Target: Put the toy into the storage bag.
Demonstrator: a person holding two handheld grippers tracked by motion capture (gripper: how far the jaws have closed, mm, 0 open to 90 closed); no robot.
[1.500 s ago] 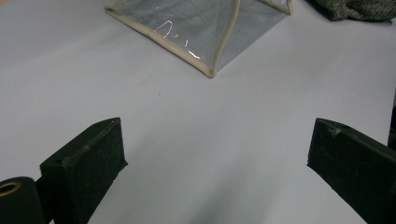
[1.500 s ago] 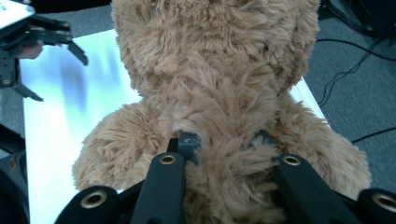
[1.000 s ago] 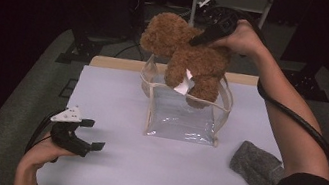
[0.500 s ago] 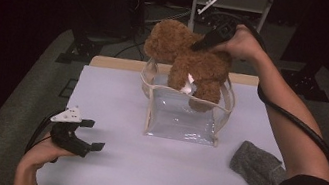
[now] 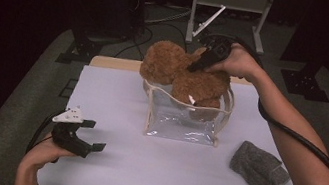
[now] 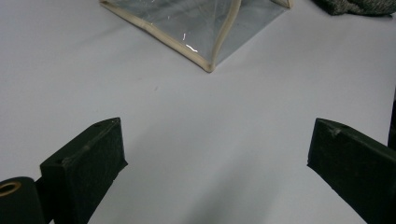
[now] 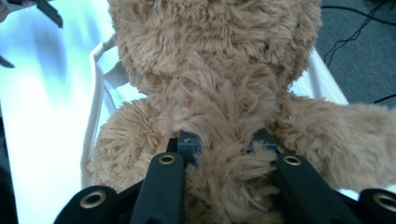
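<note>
Lower the teddy bear (image 5: 190, 79), pinched by the right gripper (image 5: 196, 67), straight into the clear bag (image 5: 183, 121); the left gripper (image 5: 85, 138), jaws open, rests left of the bag

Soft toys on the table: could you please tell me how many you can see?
1: a brown teddy bear partly inside the clear bag at the table's far side.

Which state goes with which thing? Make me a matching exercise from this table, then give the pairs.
Things:
1. teddy bear
2. clear bag
3. grey cloth
4. left hand-held gripper

States:
A. jaws open, nothing between them
B. lying flat on the table, near its right edge
C. pinched by the right hand-held gripper
D. standing open on the table, the bear partly inside

Pairs: 1-C, 2-D, 3-B, 4-A
</note>
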